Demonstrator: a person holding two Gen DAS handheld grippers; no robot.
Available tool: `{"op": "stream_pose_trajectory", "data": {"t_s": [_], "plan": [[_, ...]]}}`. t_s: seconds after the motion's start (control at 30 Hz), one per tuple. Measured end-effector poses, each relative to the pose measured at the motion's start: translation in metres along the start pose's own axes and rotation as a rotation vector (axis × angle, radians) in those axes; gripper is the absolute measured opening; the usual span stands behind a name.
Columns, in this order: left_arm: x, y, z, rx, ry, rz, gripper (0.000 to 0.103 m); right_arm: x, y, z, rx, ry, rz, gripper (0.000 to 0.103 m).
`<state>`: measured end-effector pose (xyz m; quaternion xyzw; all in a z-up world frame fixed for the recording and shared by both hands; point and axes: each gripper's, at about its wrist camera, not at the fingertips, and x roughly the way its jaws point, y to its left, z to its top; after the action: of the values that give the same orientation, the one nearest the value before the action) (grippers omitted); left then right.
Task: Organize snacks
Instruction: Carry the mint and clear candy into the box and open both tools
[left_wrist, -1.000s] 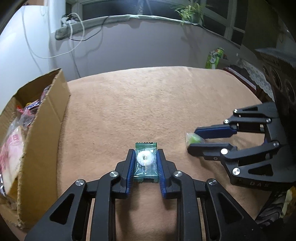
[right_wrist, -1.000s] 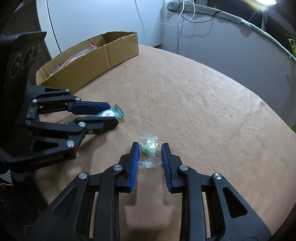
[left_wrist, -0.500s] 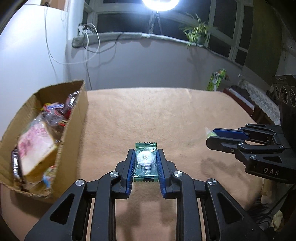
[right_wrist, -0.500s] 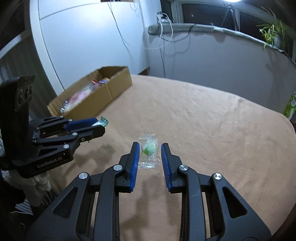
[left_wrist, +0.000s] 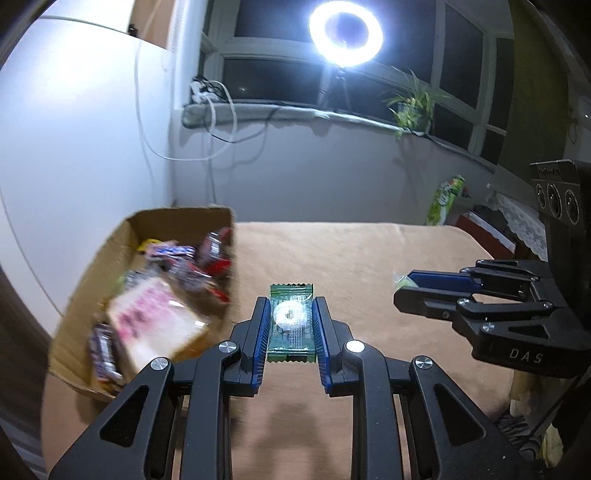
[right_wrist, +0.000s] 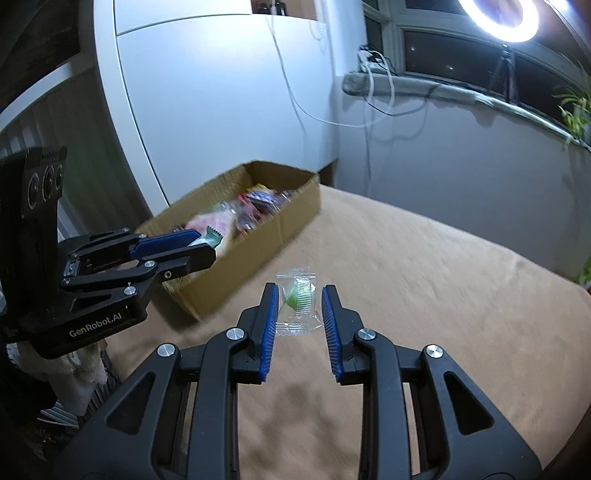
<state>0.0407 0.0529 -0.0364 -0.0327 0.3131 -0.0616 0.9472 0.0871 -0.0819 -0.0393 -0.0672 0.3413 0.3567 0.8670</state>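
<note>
We have the left gripper closed on a green-wrapped candy, its blue fingers pressing both long edges of the packet, which we hold in the air above the tan-covered counter, just beside the open cardboard box full of snacks. Our right gripper grips a clear-wrapped green candy between its fingers, also clear of the counter, with the box ahead and to its left. A ring light glares at the dark window behind
</note>
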Motion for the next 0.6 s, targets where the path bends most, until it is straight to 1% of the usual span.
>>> {"op": "stream_pose_trajectory", "data": {"t_s": [0.17,0.4,0.6], "plan": [[-0.006,0.030,0.008,-0.023,-0.023,0.040,0.021,0.019,0.014,0.030,-0.006,-0.010,0.046,0.025],[-0.006,0.068,0.019,-0.053,-0.040,0.087,0.021,0.047,0.032,0.068,-0.042,-0.016,0.062,0.025],[0.001,0.090,0.021,-0.075,-0.028,0.109,0.021,0.077,0.051,0.093,-0.080,0.002,0.057,0.025]]}}
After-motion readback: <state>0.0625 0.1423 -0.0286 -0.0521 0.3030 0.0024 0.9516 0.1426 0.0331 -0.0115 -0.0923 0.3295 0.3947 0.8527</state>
